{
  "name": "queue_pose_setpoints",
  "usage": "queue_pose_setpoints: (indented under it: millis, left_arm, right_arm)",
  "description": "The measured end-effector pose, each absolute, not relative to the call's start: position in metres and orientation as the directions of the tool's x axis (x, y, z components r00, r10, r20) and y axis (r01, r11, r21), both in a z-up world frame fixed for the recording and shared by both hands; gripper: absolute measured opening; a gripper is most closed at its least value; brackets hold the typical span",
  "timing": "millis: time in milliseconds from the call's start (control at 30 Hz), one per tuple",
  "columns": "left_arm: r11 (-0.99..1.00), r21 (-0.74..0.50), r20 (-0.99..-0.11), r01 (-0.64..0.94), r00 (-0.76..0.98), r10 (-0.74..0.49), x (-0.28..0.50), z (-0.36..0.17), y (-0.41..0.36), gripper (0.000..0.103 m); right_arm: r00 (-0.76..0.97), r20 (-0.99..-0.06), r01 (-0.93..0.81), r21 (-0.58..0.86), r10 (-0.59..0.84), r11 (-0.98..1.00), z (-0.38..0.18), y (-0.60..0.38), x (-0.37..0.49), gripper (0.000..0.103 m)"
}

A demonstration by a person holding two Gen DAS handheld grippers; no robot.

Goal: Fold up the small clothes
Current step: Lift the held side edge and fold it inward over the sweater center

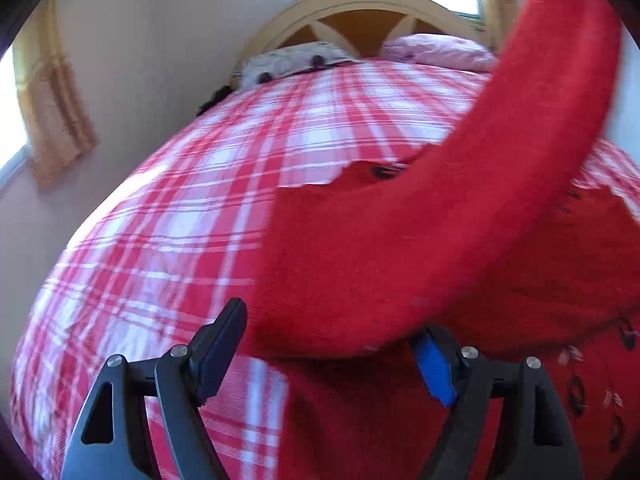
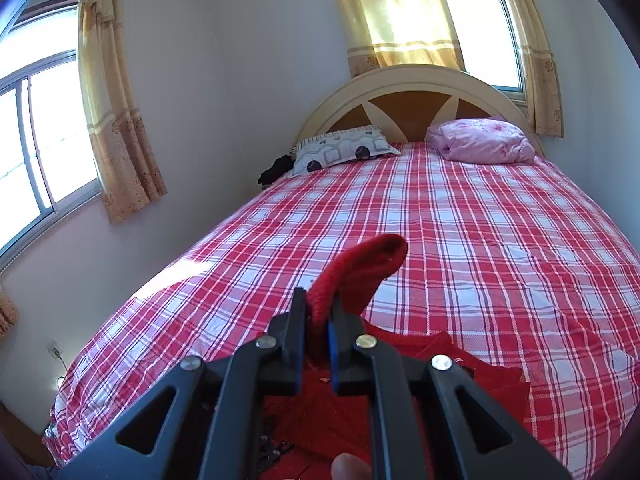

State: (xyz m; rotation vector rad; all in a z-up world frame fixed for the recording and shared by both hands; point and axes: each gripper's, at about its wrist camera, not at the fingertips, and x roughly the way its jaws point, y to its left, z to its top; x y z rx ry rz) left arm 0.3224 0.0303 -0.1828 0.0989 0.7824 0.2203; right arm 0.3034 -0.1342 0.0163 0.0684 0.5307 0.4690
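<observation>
A red knitted garment (image 1: 360, 248) with small dark and pale decorations lies on the red-and-white plaid bed (image 1: 180, 208). One long red sleeve (image 1: 540, 120) is lifted and sweeps up to the upper right in the left wrist view. My left gripper (image 1: 332, 348) is open, its fingers either side of the garment's near fold, holding nothing. My right gripper (image 2: 318, 320) is shut on the red sleeve (image 2: 360, 264), held above the rest of the garment (image 2: 400, 392) on the bed (image 2: 440, 220).
A patterned pillow (image 2: 344, 152) and a pink pillow (image 2: 480, 140) lie by the arched headboard (image 2: 412, 96). A dark item (image 2: 276, 170) sits at the bed's left edge by the wall. Curtained windows (image 2: 36, 132) stand left and behind.
</observation>
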Motion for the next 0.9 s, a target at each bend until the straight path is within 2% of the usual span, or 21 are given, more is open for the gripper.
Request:
queue_pose_setpoints:
  millis: [133,300,667,800,900]
  left_arm:
    - [0.964,0.044,-0.745,-0.263,0.634,0.207,0.325,-0.19,0.07,0.08]
    - [0.96,0.019,-0.774,-0.28,0.604,0.191,0.323,-0.198,0.077,0.08]
    - [0.981,-0.003,-0.775,-0.194,0.62,0.12,0.308,-0.195,0.067,0.08]
    - [0.99,-0.004,-0.753,-0.143,0.651,0.091,0.289,-0.188,0.062,0.08]
    - [0.986,-0.008,-0.703,-0.167,0.702,0.113,0.278,-0.17,0.066,0.08]
  right_arm:
    - [0.77,-0.463,-0.415,0.157,0.438,0.896,0.013,-0.142,0.298,0.012]
    - [0.766,-0.52,-0.341,0.169,0.377,0.925,-0.024,-0.179,0.301,0.012]
    - [0.67,-0.697,-0.058,0.294,0.255,0.954,-0.142,-0.287,0.303,0.012]
    - [0.645,-0.724,-0.017,0.307,0.245,0.952,-0.168,-0.301,0.296,0.012]
    - [0.65,-0.723,-0.029,0.284,0.234,0.958,-0.17,-0.299,0.293,0.013]
